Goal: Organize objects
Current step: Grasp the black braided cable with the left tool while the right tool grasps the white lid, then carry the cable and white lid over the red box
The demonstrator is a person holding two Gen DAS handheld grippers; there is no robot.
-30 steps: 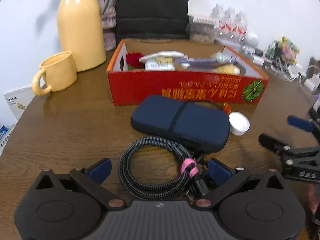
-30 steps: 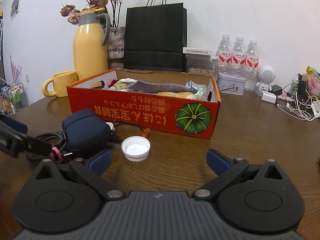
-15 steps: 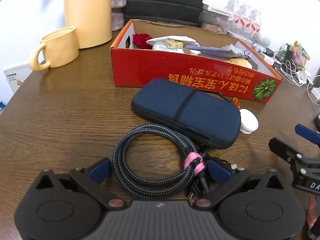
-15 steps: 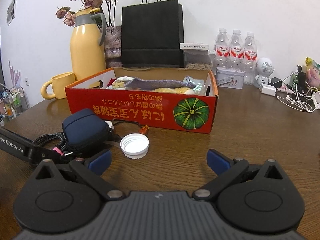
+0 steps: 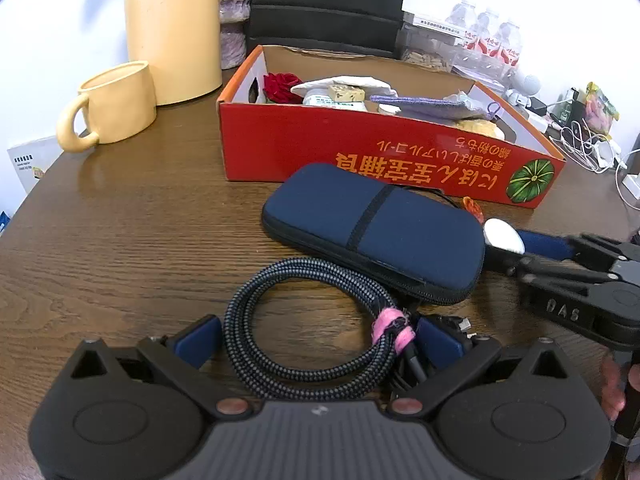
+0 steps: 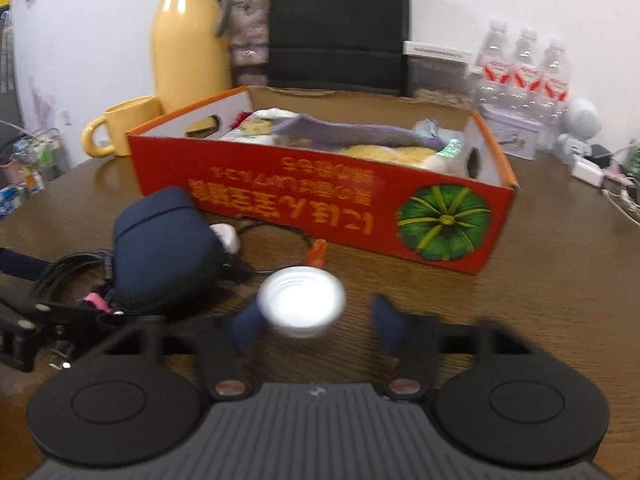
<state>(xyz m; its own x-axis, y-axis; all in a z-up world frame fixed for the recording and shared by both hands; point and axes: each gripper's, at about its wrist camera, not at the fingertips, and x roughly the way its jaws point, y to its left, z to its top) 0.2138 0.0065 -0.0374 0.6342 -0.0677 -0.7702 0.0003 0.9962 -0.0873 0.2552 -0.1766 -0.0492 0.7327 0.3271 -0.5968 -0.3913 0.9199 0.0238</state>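
A white bottle cap (image 6: 302, 302) lies on the brown table in front of the red cardboard box (image 6: 320, 200). My right gripper (image 6: 318, 324) has it between its blue pads and its jaws are closing. The left pad is at the cap's edge, while a gap still shows on the right. In the left wrist view the cap (image 5: 504, 236) sits at that gripper's tips. My left gripper (image 5: 316, 340) is open and straddles a coiled black braided cable (image 5: 304, 280) with a pink tie. A navy zip pouch (image 5: 372, 228) lies between the cable and the box.
The box holds a red rose, packets and a purple cloth. A yellow mug (image 5: 116, 100) and yellow thermos (image 5: 172, 28) stand at the back left. A black bag (image 6: 340, 28) is behind the box, with water bottles (image 6: 524, 72) and chargers at the right. A small orange item (image 6: 318, 250) lies by the cap.
My right gripper has moved forward onto the white cap and its jaws have narrowed around it. The left gripper stays over the coiled cable.
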